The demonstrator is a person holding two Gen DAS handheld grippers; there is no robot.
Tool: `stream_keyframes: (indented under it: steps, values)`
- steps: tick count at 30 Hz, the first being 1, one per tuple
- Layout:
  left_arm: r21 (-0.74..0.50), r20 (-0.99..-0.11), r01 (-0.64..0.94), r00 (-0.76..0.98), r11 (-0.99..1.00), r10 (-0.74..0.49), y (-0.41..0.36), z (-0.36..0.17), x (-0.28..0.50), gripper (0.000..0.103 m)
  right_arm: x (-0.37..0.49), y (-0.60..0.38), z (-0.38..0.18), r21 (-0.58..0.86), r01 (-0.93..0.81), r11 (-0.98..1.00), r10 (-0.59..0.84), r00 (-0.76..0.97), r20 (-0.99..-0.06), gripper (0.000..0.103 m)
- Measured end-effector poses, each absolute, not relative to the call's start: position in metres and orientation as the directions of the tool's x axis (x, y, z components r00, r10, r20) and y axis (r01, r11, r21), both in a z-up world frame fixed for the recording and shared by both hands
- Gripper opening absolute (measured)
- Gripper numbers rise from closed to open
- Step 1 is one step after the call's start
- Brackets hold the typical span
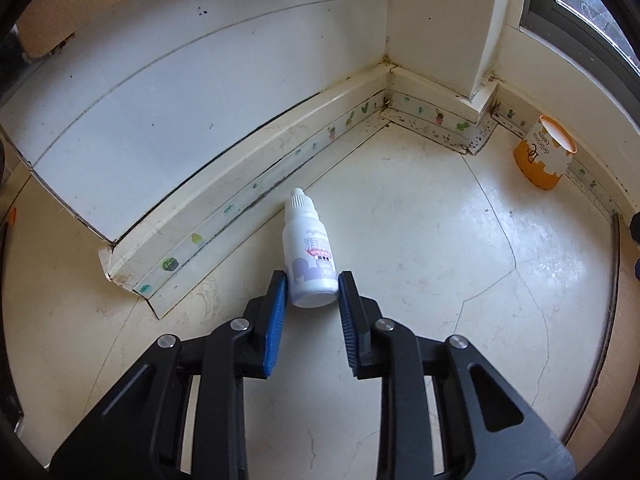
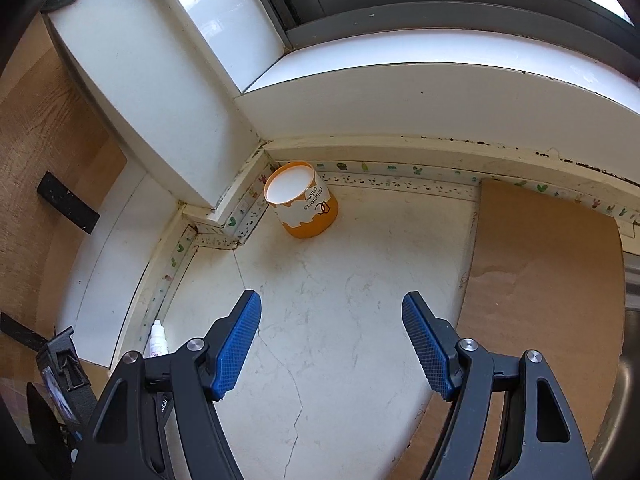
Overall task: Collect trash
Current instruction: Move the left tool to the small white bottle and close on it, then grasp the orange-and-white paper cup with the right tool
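On the tabletop [image 1: 420, 220] by the wall, the small bottle [image 1: 310, 256] lies with its cap pointing away, base between the left claw [image 1: 313, 286] pads, clenched on it or nearly. Right claw [image 2: 331, 334] released, aimed at the orange cup [image 2: 302, 200] ahead.

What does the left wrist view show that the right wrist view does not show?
Only the left wrist view shows the left hand-held gripper, its blue pads on either side of the base of the lying dropper bottle; contact is unclear.

Only the right wrist view shows the open right hand-held gripper, the brown cardboard sheet and the wooden panel.

Both show the bottle, the orange paper cup near the corner, the cracked white countertop and the window frame.
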State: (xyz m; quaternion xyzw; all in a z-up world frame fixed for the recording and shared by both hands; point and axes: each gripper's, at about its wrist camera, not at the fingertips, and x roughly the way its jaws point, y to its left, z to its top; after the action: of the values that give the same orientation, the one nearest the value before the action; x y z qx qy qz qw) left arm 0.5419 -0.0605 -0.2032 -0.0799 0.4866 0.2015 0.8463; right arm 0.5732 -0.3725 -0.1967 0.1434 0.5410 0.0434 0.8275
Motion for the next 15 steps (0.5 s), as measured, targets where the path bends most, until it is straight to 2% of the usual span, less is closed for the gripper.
stream_keyframes:
  steps: [15]
  values:
    - [0.057,-0.827,-0.296,0.52,0.953,0.211,-0.084,-0.134,0.495,0.021,0.564,-0.356,-0.164,0.332,0.058,0.941,0.283,0.4,-0.872,0.074]
